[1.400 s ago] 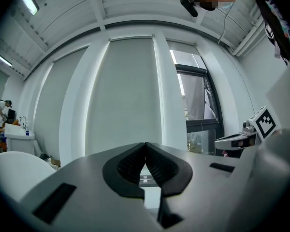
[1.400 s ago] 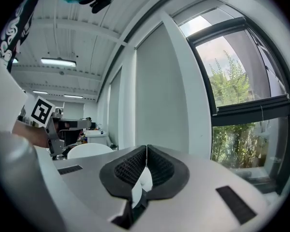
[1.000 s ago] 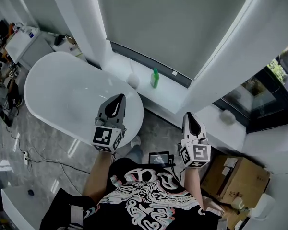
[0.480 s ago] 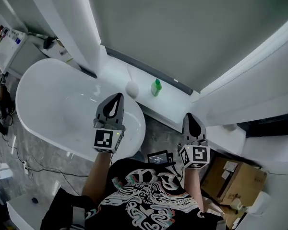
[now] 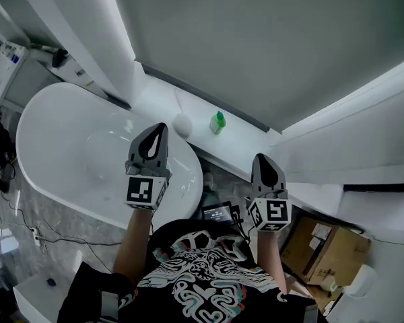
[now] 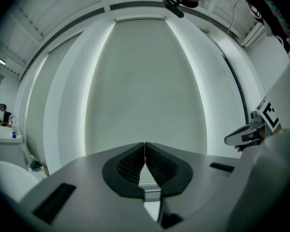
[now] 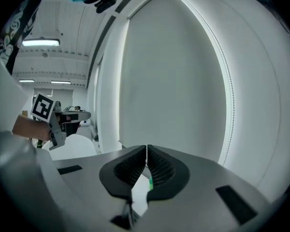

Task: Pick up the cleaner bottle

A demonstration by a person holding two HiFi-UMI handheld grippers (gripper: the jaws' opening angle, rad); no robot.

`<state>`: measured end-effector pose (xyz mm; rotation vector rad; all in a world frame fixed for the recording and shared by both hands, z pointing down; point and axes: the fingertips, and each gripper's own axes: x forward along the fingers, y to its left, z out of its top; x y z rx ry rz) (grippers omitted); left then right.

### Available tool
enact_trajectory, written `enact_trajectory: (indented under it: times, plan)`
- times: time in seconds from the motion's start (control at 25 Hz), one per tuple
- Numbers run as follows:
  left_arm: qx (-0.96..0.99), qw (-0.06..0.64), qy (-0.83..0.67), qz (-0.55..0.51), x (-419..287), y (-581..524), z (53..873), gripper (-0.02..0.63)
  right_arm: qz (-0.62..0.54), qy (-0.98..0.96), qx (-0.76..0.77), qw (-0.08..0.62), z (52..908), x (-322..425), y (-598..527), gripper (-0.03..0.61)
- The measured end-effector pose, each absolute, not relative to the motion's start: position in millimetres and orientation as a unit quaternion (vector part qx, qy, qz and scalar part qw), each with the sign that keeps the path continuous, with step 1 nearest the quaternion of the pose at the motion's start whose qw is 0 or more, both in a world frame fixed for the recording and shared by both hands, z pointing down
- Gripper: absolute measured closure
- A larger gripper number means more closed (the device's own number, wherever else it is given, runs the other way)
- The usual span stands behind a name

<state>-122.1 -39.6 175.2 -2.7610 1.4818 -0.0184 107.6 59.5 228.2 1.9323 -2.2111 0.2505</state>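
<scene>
Both my claws are shut with nothing in them. The left claw hangs over the bathtub, and the right claw is nearer the white ledge. The cleaner bottle stands upright on that ledge, near a white ball and well ahead of both claws. It looks like a small, light bottle of smooth plastic, probably a little squeezable. I judge the right claw should open and take it gently across the body, below the cap.
</scene>
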Motion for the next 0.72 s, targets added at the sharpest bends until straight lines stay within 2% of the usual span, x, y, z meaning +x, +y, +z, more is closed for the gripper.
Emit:
enact_trajectory:
  times: [0.16,0.52,0.72]
  plan:
    - [-0.879,0.01,0.476,-0.037,-123.2,-57.0,189.8,0.598,0.083,-0.749,0.65,0.097,235.4,111.8,36.8,0.549]
    - [-0.871,-0.004,0.491,-0.036,-121.4,-89.4,205.1,0.598,0.099,-0.765,0.627,0.107,251.8,115.7,-5.7,0.549]
    - [-0.87,-0.007,0.486,-0.081,-111.3,-101.7,241.7,0.598,0.112,-0.77,0.617,0.117,279.3,123.1,-25.1,0.549]
